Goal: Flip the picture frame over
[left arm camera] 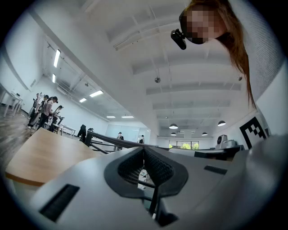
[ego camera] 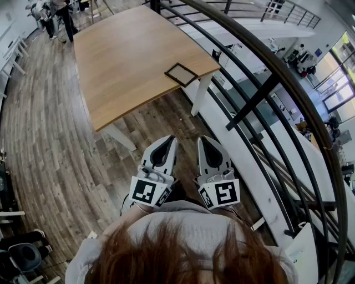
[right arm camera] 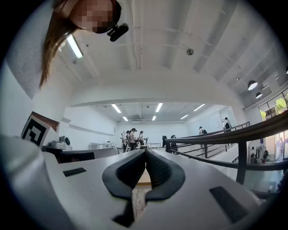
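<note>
A small dark-edged picture frame (ego camera: 181, 74) lies flat near the right front corner of a long wooden table (ego camera: 127, 55) in the head view. Both grippers are held close to my chest, well short of the table and over the floor. My left gripper (ego camera: 168, 140) has its jaws together with nothing between them, and the tips meet in its own view (left arm camera: 144, 150). My right gripper (ego camera: 205, 140) is likewise shut and empty, its tips touching (right arm camera: 146, 152). The frame does not show in either gripper view.
A dark curved railing (ego camera: 266, 83) runs along the right, close beside the table and my right gripper. Wooden plank floor (ego camera: 66, 155) lies between me and the table. Several people (ego camera: 55, 16) stand at the table's far left end. A chair (ego camera: 22, 255) sits at lower left.
</note>
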The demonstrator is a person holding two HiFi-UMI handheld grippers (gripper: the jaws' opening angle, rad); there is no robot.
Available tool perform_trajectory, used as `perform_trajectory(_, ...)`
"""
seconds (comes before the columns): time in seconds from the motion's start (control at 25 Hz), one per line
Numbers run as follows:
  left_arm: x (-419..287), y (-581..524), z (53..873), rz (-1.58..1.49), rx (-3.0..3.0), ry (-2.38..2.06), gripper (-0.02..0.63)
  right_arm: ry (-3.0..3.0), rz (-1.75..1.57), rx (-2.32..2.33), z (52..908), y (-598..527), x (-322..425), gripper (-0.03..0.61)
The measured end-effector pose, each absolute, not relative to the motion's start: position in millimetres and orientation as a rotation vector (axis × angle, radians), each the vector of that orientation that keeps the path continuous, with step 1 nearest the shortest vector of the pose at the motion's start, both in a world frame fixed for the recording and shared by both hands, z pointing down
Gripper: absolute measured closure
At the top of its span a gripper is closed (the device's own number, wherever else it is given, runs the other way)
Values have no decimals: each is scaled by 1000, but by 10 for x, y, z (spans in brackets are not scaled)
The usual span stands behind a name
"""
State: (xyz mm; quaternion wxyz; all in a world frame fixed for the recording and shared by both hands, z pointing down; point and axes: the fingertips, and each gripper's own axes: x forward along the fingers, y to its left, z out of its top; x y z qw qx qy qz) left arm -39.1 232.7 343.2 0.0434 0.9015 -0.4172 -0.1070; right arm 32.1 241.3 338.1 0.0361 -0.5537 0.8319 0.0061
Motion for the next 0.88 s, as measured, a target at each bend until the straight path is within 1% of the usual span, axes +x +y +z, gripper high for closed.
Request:
perform_trajectory(0.28,-462,2155,3489,-333,2733,-1313,607,2557,21,-1686,3426,2274,296,566)
perform_trajectory(0.48,-454,1825,3465,-359,2723,-1320,607,2581,55,-1688,3411,1986,296,566)
perform_trajectory(0.88,-386,600,3500,-324,2813,-1294,607,2588,47,-1692,3473,733,212,566)
